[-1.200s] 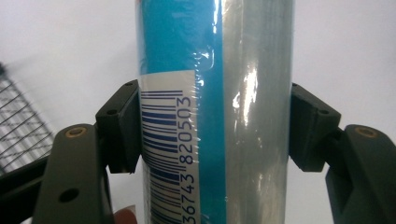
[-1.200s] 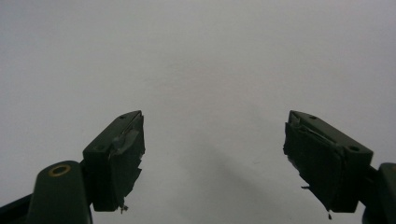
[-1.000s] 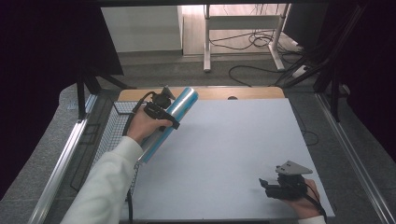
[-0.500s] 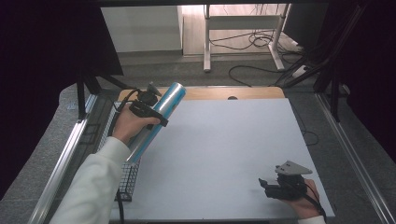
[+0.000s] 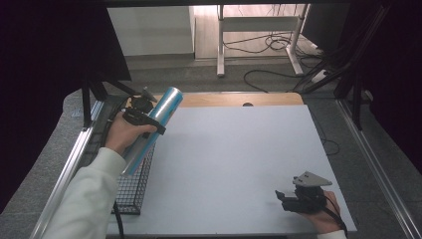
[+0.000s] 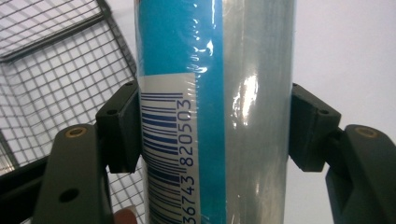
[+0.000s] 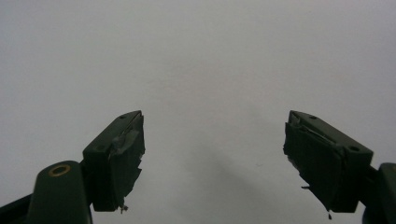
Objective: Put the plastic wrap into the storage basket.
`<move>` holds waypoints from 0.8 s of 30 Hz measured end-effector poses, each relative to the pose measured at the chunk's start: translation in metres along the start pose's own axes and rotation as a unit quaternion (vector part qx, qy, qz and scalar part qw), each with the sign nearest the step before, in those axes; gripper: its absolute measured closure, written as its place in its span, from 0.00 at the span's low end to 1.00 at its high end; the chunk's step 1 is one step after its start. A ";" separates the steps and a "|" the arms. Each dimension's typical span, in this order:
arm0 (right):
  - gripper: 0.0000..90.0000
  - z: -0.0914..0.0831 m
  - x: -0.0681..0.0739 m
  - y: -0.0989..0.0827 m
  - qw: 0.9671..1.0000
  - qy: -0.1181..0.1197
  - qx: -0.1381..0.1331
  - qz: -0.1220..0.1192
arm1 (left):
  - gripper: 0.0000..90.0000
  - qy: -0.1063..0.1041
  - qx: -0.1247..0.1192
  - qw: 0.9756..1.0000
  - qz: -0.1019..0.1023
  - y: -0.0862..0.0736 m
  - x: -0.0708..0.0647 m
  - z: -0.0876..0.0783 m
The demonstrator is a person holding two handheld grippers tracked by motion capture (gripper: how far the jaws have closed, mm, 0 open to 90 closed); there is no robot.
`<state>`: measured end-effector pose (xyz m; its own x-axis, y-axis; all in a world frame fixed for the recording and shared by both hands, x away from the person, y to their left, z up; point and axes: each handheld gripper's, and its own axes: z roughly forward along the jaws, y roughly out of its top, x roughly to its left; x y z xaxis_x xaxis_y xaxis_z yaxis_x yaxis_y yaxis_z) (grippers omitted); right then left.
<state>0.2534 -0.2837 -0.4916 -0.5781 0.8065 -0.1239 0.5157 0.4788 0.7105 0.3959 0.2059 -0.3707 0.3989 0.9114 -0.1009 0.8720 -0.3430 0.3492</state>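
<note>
left gripper view: my left gripper [image 6: 215, 128] has both jaws clamped on the blue tube [image 6: 215, 84], pads pressed to its sides, barcode label facing cam. wire basket [image 6: 51, 70] sits behind it on the left, white table [image 6: 345, 42] on the right. high view: tube [image 5: 152, 127] held tilted, top end pointing away from me, over the table's left edge, lower end above the basket [image 5: 132, 191]. right gripper view: my right gripper [image 7: 212, 161] w/ jaws wide apart, nothing btwn them, just white table surface. high view: right gripper [image 5: 293, 198] low at near right corner, well apart from the tube.
</note>
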 end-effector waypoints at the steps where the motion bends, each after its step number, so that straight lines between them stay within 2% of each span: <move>1: 0.23 0.000 0.000 0.000 1.000 0.000 0.000 0.000 | 0.35 0.001 0.001 1.000 -0.001 -0.001 0.002 0.000; 12: 0.23 0.001 0.000 0.000 1.000 0.001 0.000 -0.001 | 0.35 0.015 0.012 0.999 -0.032 -0.017 0.029 0.009; 18: 0.23 0.001 0.000 -0.001 1.000 -0.001 0.002 0.000 | 0.35 0.017 0.014 0.998 -0.060 -0.027 0.045 0.015; 24: 0.23 0.001 0.001 0.000 1.000 0.002 0.003 -0.003 | 0.35 0.019 0.022 0.997 -0.078 -0.036 0.057 0.024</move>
<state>0.2533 -0.2826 -0.4929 -0.5837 0.8021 -0.1260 0.5158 0.4862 0.7054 0.3941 0.2647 -0.4116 0.2475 0.9620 -0.1153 0.9344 -0.2055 0.2910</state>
